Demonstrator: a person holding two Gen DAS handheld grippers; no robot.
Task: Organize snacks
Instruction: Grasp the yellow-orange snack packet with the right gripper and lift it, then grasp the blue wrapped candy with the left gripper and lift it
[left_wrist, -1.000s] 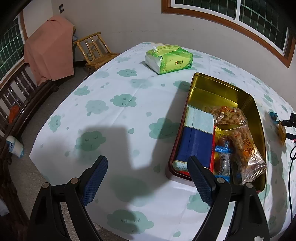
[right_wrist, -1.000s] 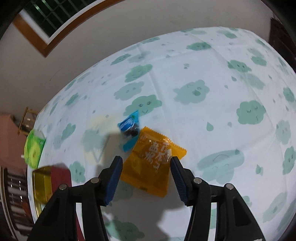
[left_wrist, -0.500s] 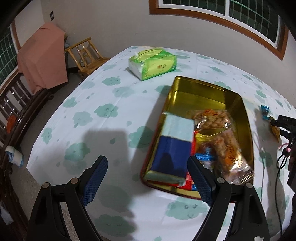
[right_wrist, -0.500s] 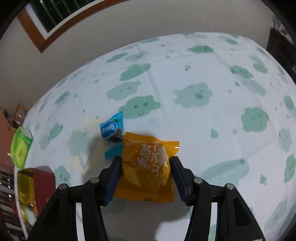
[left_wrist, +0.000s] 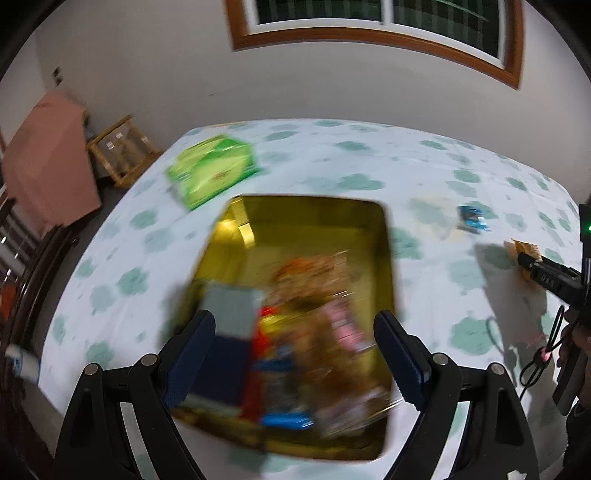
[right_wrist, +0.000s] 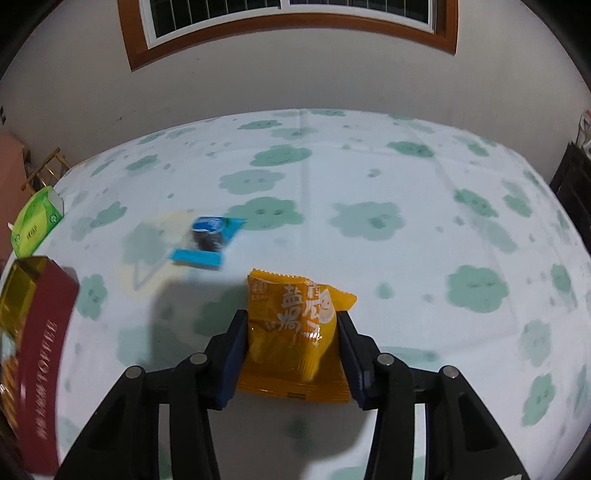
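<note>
several snacks already in gold tin (left_wrist: 314, 229); orange packet (right_wrist: 291, 328) clamped in right gripper (right_wrist: 291, 354), blue packet (right_wrist: 207, 240) left on bench (right_wrist: 406, 258); left gripper (left_wrist: 295, 358) fingers apart, empty.

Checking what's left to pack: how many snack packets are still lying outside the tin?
2. The orange packet sits between the right gripper pads, which press on it; the blue packet lies on the tablecloth beyond it, toward the tin.

Left gripper (left_wrist: 295, 350) is held wide apart over blurred gold tin (left_wrist: 314, 229) of snacks. Green tissue pack (left_wrist: 212, 170) and blue wrapper (left_wrist: 472, 218) are seen on desk (left_wrist: 424, 162).
</note>
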